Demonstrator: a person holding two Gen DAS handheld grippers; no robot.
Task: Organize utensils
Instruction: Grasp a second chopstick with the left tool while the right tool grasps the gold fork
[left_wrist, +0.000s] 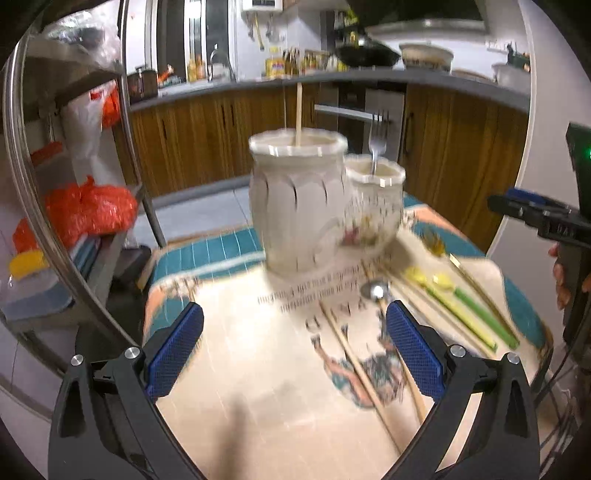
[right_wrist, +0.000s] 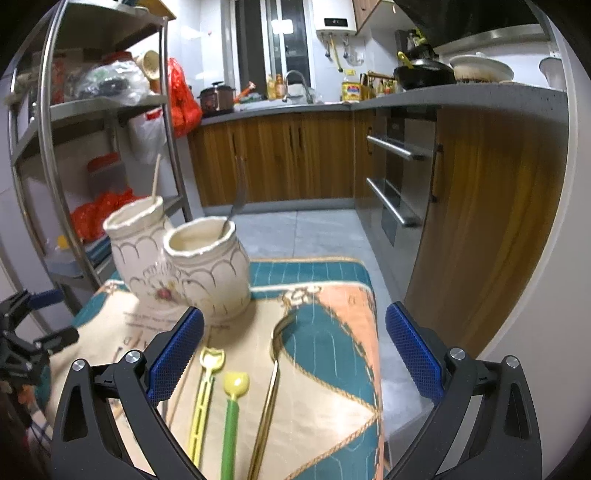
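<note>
The taller ceramic jar (left_wrist: 299, 199) holds one upright chopstick (left_wrist: 299, 112); the shorter jar (right_wrist: 208, 267), touching it, holds a fork (left_wrist: 376, 146), tines up. On the patterned tablecloth (right_wrist: 332, 295), a yellow fork (right_wrist: 205, 391), green-handled spoon (right_wrist: 232, 410) and gold utensil (right_wrist: 267, 402) lie roughly parallel, heads toward the jars. Left gripper (left_wrist: 294, 349) and right gripper (right_wrist: 294, 349) both gape wide, empty.

Around me is a small kitchen where brown wooden cabinets (right_wrist: 280, 158) carry a grey stone countertop (right_wrist: 461, 94) along two white walls, above a pale grey tiled floor (right_wrist: 314, 232). A chrome wire shelving rack (right_wrist: 107, 107) stands at the left, hung with red plastic bags (right_wrist: 183, 99). A white wall-mounted water heater (right_wrist: 336, 20) hangs beside the bright window (right_wrist: 284, 40).
</note>
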